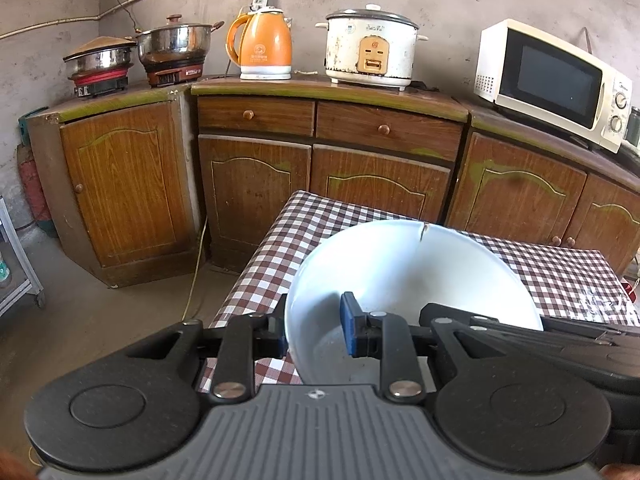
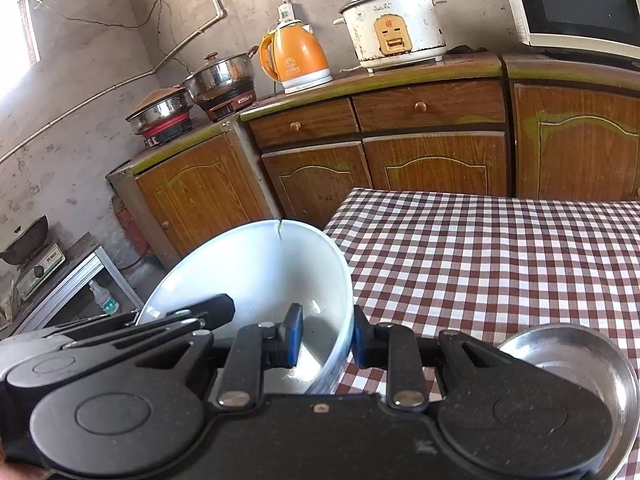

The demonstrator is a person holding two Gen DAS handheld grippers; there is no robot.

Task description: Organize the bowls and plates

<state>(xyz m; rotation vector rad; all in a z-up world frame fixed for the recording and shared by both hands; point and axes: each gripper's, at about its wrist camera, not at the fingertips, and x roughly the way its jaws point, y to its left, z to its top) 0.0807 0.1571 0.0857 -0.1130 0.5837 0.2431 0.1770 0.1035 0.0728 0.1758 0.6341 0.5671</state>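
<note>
So I've got the big white glazed ceramic bowl up off the brown-and-white checked table, carried between both hands. Left tongs are clamped nearly closed on its left rim, one pad inside and one outside; right tongs pinch the opposite rim the same way. The bowl hangs tilted over the table's left edge. Heads up: there's a crack running down from the far rim, so I'd guess squeezing harder is a bad idea. The glaze looks slick too. The shiny, shallow steel dish sits on the table by my right hand, probably where the bowl goes next, lowered level.
</note>
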